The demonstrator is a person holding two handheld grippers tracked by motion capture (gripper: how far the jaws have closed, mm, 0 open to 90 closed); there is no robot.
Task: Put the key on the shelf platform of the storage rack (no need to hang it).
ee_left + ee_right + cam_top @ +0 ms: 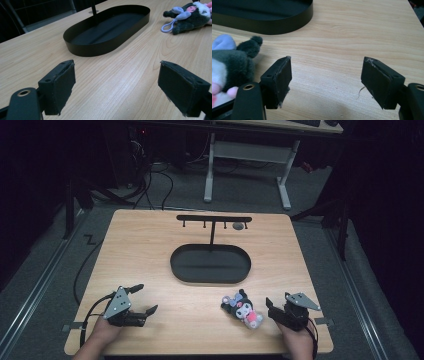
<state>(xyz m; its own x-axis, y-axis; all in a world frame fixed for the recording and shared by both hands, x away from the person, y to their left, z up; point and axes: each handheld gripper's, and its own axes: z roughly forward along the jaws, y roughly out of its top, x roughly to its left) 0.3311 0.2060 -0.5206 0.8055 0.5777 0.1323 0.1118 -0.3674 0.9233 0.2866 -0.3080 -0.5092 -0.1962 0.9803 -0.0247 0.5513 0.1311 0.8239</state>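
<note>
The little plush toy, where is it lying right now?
In the high view the plush toy lies on the table near its front right, just left of the right claw and in front of the black oval tray.

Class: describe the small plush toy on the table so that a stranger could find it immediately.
Start at the black oval tray mid-table. Toward the near right corner lies the plush toy, just left of the right tongs. It is the only soft thing: dark grey, white face, pink body, lilac loop.
</note>
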